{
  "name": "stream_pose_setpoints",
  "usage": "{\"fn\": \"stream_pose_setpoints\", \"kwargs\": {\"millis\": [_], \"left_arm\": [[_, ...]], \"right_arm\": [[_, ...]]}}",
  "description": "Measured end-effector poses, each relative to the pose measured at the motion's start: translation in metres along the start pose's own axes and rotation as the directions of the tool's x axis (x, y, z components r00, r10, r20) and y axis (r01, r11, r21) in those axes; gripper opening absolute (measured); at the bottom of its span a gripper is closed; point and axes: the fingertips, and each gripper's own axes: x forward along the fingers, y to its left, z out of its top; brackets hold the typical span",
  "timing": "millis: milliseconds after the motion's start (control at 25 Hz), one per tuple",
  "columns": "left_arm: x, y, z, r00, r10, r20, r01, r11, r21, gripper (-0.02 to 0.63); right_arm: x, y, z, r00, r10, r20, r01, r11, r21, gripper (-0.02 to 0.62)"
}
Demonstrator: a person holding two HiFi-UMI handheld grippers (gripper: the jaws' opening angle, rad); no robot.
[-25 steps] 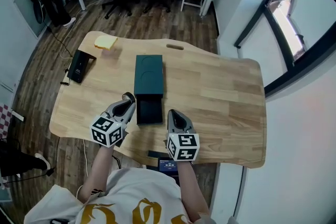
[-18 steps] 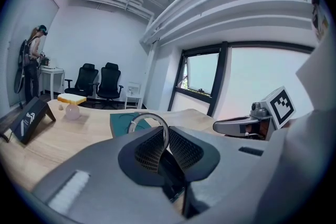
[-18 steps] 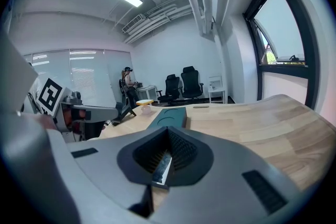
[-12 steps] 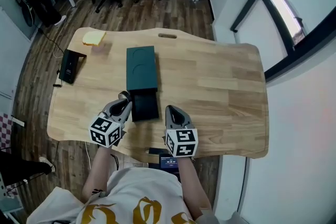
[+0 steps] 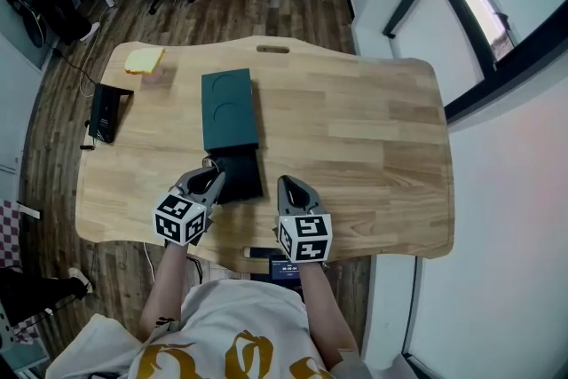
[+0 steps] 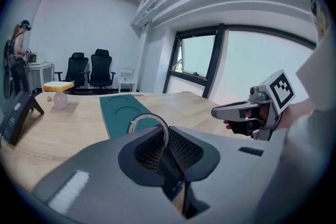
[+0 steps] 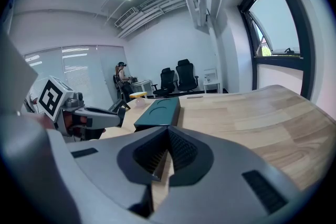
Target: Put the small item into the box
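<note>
Left gripper point(image 6: 167, 152) jaws pinch a metal ring point(image 6: 147, 116) — right gripper point(image 7: 167, 149) jaws together, empty.

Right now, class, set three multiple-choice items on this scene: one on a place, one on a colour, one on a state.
1. Where is the box?
A. on the table
B. on the floor
C. on a chair

2. What colour is the box?
A. red
B. dark green
C. white

3. What does the left gripper hold?
A. nothing
B. a ring
C. a sponge

Answers: 1 A, it lies on the wooden top; 2 B, its lid is dark green; 3 B, a silver ring stands clamped between its fingers.
</note>
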Motion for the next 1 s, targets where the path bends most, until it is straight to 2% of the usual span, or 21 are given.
{"fn": "stream_pose_setpoints", "kwargs": {"millis": [560, 840, 1000], "left_arm": [[0.031, 0.001, -0.029, 0.990, -0.061, -0.127, 0.059, 0.998, -0.019, 0.034], [0.044, -0.002, -0.040, 0.979, -0.082, -0.187, 0.081, 0.997, -0.014, 0.034], [0.052, -0.006, -0.049, 0.967, -0.111, -0.228, 0.105, 0.994, -0.036, 0.034]], "right_arm": [[0.016, -0.013, -0.009, 0.999, -0.010, -0.040, 0.012, 1.000, 0.029, 0.005], [0.021, -0.023, -0.012, 0.998, -0.018, -0.054, 0.020, 0.999, 0.038, 0.005], [0.022, -0.029, -0.015, 0.998, -0.022, -0.060, 0.025, 0.999, 0.044, 0.005]]}}
